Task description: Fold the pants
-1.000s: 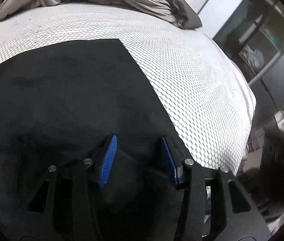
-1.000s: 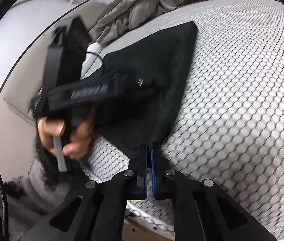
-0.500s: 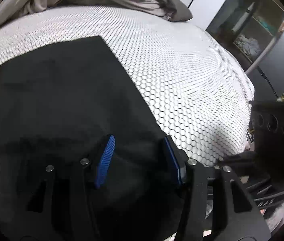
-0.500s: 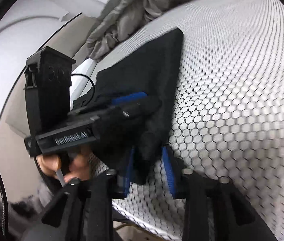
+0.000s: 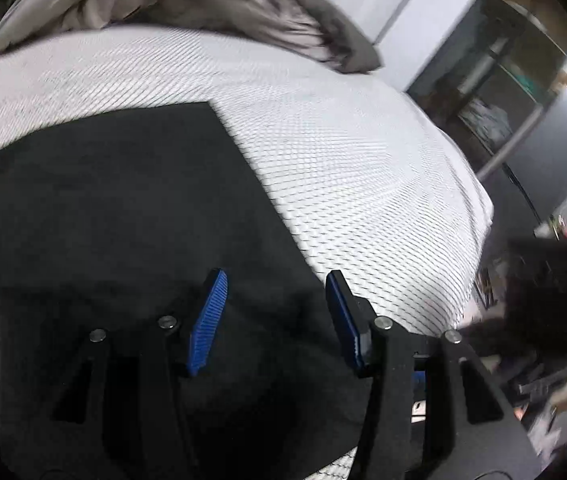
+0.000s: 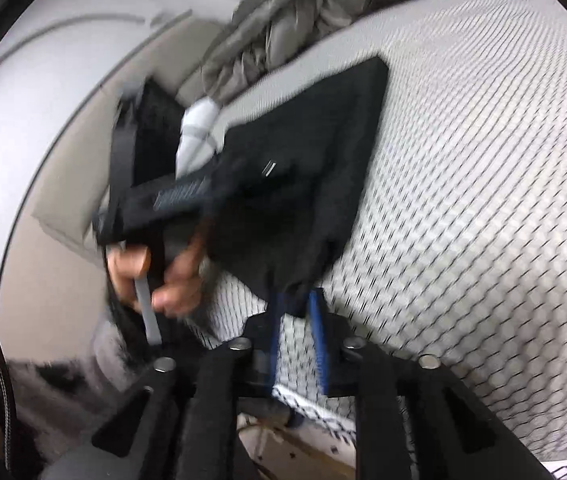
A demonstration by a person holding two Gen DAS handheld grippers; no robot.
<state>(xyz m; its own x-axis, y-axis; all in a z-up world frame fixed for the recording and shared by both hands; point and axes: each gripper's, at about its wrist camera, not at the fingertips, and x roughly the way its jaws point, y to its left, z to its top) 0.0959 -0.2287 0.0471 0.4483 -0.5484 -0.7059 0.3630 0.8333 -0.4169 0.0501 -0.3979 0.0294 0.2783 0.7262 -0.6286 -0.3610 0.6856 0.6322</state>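
Pants (image 5: 115, 216) lying folded flat at the bed's (image 5: 363, 152) near edge; right gripper (image 6: 297, 312) jaws just opening, narrow, corner hanging loose between; left gripper (image 5: 275, 312) jaws half-wide, empty, hovering; lift both straight off without dragging.

Bed (image 5: 363, 168) has a white cover with a black honeycomb print. Black pants (image 5: 123, 208) lie flat on it, folded to a rectangle, one square corner out on the cover. Crumpled grey blanket (image 5: 211, 12) is heaped on the bed beyond the pants, well apart from them.
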